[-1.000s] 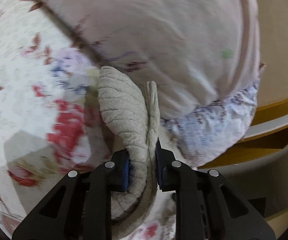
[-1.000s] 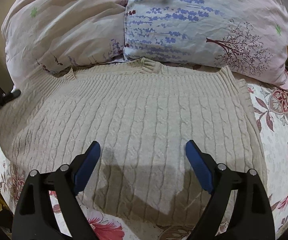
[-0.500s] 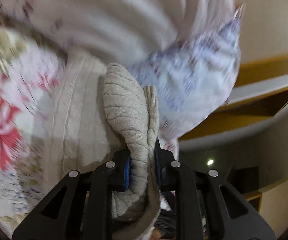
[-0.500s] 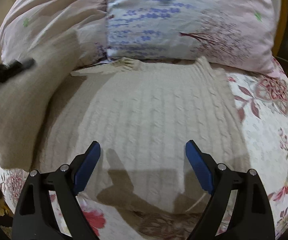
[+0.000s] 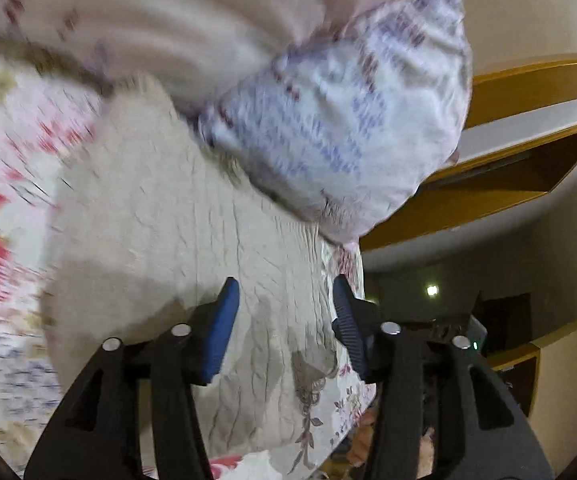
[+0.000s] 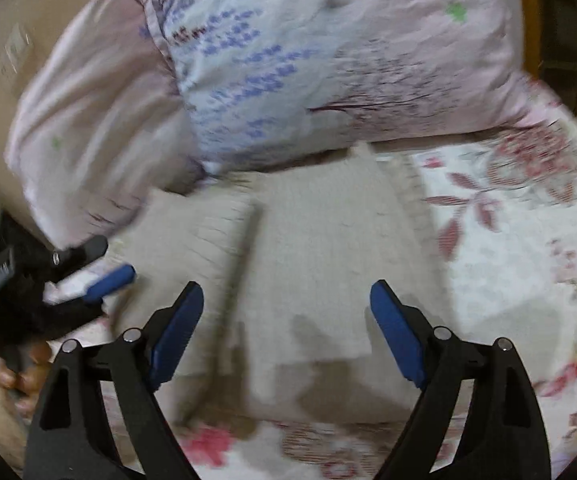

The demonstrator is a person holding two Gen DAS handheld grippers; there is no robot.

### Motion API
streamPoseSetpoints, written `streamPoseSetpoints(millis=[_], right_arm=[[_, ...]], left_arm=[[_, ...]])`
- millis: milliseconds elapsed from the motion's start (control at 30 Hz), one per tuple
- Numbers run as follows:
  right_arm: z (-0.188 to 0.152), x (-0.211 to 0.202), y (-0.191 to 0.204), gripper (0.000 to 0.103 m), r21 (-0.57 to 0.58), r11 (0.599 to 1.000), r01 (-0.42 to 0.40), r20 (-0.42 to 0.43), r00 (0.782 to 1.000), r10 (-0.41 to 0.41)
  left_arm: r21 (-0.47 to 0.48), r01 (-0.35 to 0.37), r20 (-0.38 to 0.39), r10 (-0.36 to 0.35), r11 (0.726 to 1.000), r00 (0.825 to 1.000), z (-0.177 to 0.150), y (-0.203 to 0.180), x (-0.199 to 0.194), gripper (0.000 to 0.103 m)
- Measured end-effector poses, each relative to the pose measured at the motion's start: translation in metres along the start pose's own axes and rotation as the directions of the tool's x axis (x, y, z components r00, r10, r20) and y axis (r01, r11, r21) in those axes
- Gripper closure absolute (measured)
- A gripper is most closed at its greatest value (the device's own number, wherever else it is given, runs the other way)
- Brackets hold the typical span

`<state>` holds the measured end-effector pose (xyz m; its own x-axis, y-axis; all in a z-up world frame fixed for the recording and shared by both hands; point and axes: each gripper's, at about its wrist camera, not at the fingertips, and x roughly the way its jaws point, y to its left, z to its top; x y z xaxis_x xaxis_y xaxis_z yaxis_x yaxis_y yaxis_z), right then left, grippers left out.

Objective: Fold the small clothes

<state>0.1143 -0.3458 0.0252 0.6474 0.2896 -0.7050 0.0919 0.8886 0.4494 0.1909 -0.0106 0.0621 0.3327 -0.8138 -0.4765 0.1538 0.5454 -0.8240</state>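
The beige sweater [image 6: 300, 248] lay on the bed [image 6: 508, 280], one side folded inward. The left tool [image 5: 284, 320] had just been opening, nothing between its pads; the right tool [image 6: 286, 328] hovered open. The remaining side should probably be folded over, edges aligned.

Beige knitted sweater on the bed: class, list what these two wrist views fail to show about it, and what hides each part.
- Right wrist view: motion blur smears the sweater; its knit pattern is unreadable.
- Right wrist view: the right hand-held gripper covers its near edge.
- Left wrist view: the pillow hides its far edge; blur softens its left side.
- Neither view shows what lies under the folded flap.
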Motion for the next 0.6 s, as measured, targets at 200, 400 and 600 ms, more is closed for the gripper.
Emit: streamPoseSetpoints(millis=[200, 400, 600], right_arm=[[0.008, 0.036, 0.002, 0.036, 0.224, 0.945, -0.236, -0.125, 0.955, 0.268], [-0.003, 0.066, 0.008, 0.052, 0.318, 0.911, -0.264, -0.207, 0.918, 0.338], [-0.011, 0.087, 0.025, 0.06, 0.29, 0.919, -0.267, -0.253, 0.905, 0.343]], left_arm=[[-0.011, -0.241, 0.098, 0.241, 0.97, 0.966, 0.006, 0.026, -0.041, 0.048], [0.011, -0.326, 0.028, 0.325, 0.945, 0.945, -0.009, 0.043, -0.027, 0.048], [0.041, -0.322, -0.014, 0.323, 0.946, 0.946, -0.015, 0.043, -0.014, 0.046]])
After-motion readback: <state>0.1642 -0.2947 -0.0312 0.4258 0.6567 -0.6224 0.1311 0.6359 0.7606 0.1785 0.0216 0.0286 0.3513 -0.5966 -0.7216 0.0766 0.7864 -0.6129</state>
